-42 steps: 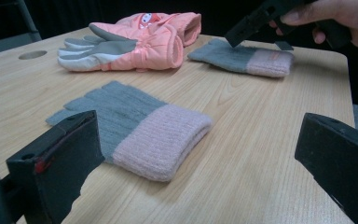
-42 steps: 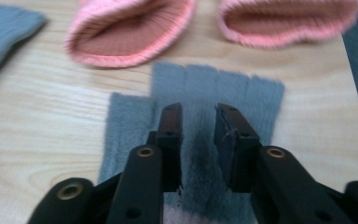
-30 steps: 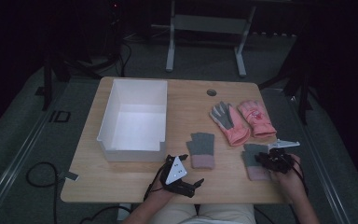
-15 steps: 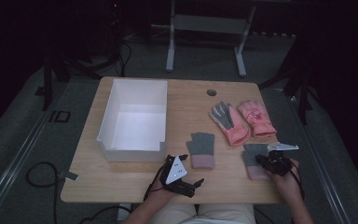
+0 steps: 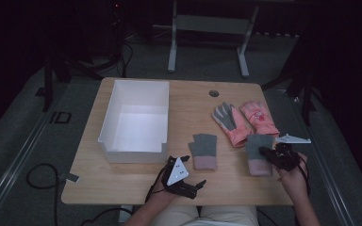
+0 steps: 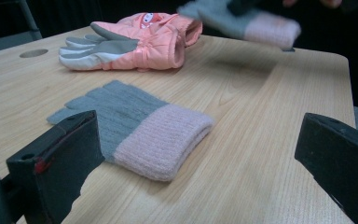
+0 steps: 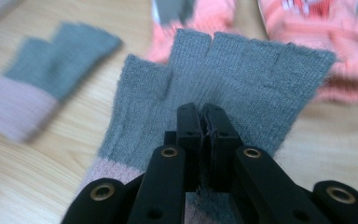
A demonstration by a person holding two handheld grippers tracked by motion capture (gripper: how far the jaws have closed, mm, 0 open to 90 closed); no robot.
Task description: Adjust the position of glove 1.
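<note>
Held glove [image 7: 242, 88]: fingerless knit, grey body with pink ribbed cuff, four short finger stubs plus a thumb stub. Right gripper [image 7: 207, 123] had just been closing and its jaws were pinched together on the grey knit near the cuff. In the high view that glove [image 5: 259, 149] sat near the table's front right corner, just under the right gripper [image 5: 269, 153]. In the left gripper view it appeared blurred at the top, clear of the wood, with its shadow on the table [image 6: 270, 140] below.

Count: two grey-and-pink knit gloves and two padded coral gloves, one white bin [image 5: 118, 117], two grippers.

Second knit glove [image 5: 203, 150] lay flat near the front edge at mid-table, just right of the bin's front right corner. Coral gloves [image 5: 245, 120] lay side by side toward the right edge, behind the held glove; one showed a grey palm, the other a printed back.

Left gripper [image 5: 193, 181] rested at the front edge, jaws wide apart, gripping nothing; its own view had the flat knit glove [image 6: 135, 126] between the two jaws, untouched.

High view alone gave the bin and the grommet hole [image 5: 213, 93] near the back edge. Right gripper view alone gave the knit rib detail and the pinch line.
</note>
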